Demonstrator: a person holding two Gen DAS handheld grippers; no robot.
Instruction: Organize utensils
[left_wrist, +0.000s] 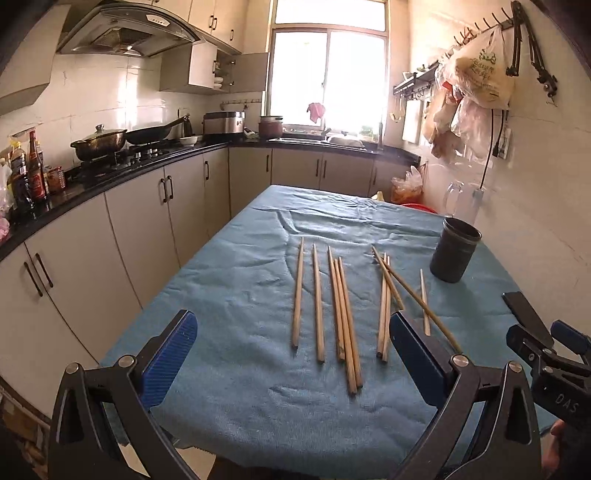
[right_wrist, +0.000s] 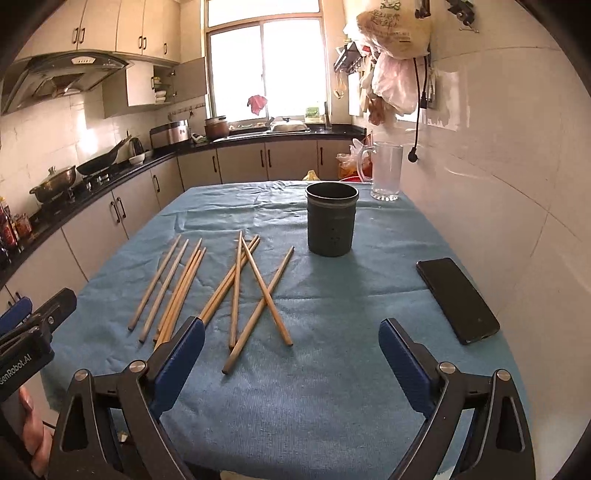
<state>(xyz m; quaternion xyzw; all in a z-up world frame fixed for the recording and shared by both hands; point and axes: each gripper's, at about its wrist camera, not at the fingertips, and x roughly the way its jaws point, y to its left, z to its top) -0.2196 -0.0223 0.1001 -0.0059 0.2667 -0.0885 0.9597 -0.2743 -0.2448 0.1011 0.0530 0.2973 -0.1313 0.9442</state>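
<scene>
Kitchen cabinets ring my worktop (right_wrist: 332, 369), draped in blue cloth. Both my left tool (left_wrist: 291, 354) and right tool (right_wrist: 291, 354) hover with jaws apart, holding nothing. Left of the dark cup (right_wrist: 331, 221), wooden chopsticks (right_wrist: 236, 291) lie scattered; a phone (right_wrist: 457, 299) rests right.

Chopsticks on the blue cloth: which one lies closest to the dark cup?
The lone chopstick at the right end of the spread lies closest to the dark cup; its far tip points toward the cup, and another chopstick crosses over it.

Wooden chopsticks (right_wrist: 236, 291) lie scattered before a dark cup (right_wrist: 331, 223) on blue cloth (right_wrist: 332, 387).
</scene>
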